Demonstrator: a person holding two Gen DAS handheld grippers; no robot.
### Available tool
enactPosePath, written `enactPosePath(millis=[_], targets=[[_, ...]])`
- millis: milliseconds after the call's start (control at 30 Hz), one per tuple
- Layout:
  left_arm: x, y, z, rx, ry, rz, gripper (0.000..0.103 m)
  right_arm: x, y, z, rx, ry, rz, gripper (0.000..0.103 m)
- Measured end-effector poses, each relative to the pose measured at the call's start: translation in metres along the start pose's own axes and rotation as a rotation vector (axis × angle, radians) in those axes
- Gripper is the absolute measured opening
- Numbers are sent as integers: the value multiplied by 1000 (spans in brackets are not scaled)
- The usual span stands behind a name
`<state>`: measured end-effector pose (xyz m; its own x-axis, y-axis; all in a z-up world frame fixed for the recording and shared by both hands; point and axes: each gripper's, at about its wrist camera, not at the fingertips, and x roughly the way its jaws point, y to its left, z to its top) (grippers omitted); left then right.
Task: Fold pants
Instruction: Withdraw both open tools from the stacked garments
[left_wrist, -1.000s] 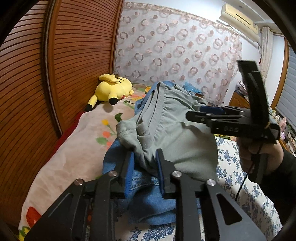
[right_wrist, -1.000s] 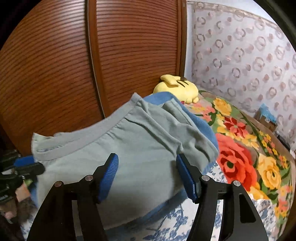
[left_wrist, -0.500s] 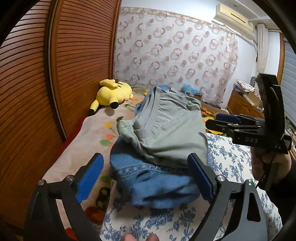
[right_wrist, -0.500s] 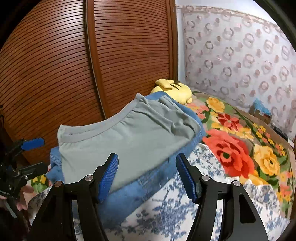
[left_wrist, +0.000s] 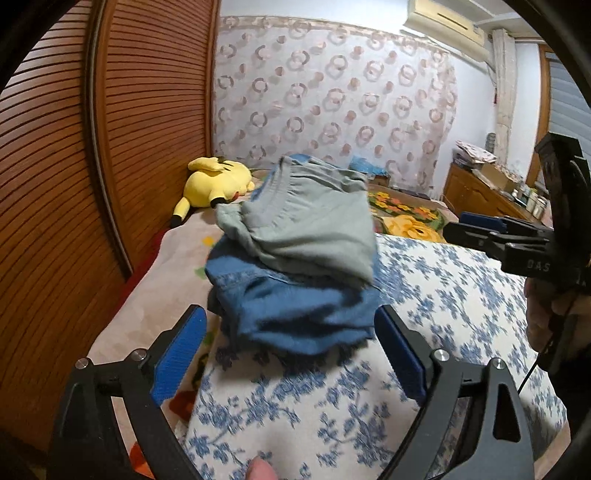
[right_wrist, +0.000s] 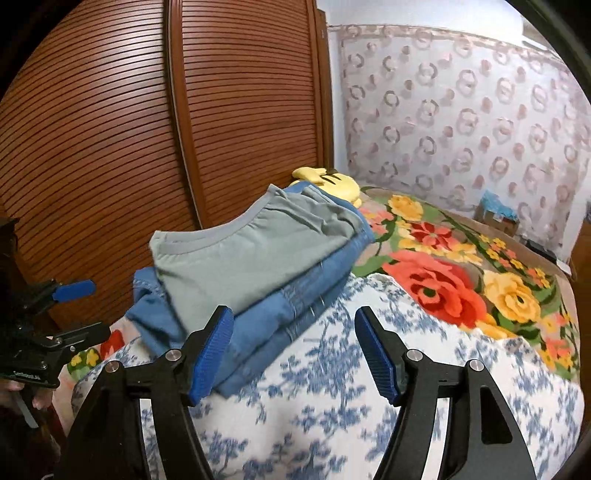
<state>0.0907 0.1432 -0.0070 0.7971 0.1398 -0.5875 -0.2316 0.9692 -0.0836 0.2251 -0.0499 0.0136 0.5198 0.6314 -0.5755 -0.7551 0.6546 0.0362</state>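
The blue-padded fingers (left_wrist: 177, 350) of the left gripper (left_wrist: 288, 354) stand wide apart with nothing pressed between them; they have just been opening, and the near edge of the pile of clothes sits beyond their tips, untouched. The fingers (right_wrist: 214, 354) of the right gripper (right_wrist: 295, 354) are also spread and have just been opening a little further. They hold nothing. The left finger overlaps the near corner of the pile in the right wrist view, but whether it touches the cloth cannot be told.

The folded pants (left_wrist: 306, 229), grey-green with an elastic waistband, lie on top of folded blue jeans (left_wrist: 295, 314). The two form a neat stack on a blue-and-white floral sheet (left_wrist: 461, 295) that covers the near part of the bed. Beyond the sheet lies a blanket (right_wrist: 443, 277) with large red and yellow flowers.

A yellow plush toy (left_wrist: 214, 184) lies at the far end of the bed, near a brown slatted wardrobe door (left_wrist: 74, 166). A curtain (left_wrist: 332, 103) patterned with rings hangs behind the bed. In the left wrist view the right gripper appears at the right edge, held by a hand (left_wrist: 543, 314).
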Motion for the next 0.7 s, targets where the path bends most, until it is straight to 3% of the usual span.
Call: enactPosePath(millis=[367, 700], targets=[[-24, -39, -18, 51, -23, -92, 92, -76, 15, -58, 65, -30, -85, 82], [-43, -79, -33, 122, -35, -160, 93, -138, 34, -101, 137, -58, -201, 84]])
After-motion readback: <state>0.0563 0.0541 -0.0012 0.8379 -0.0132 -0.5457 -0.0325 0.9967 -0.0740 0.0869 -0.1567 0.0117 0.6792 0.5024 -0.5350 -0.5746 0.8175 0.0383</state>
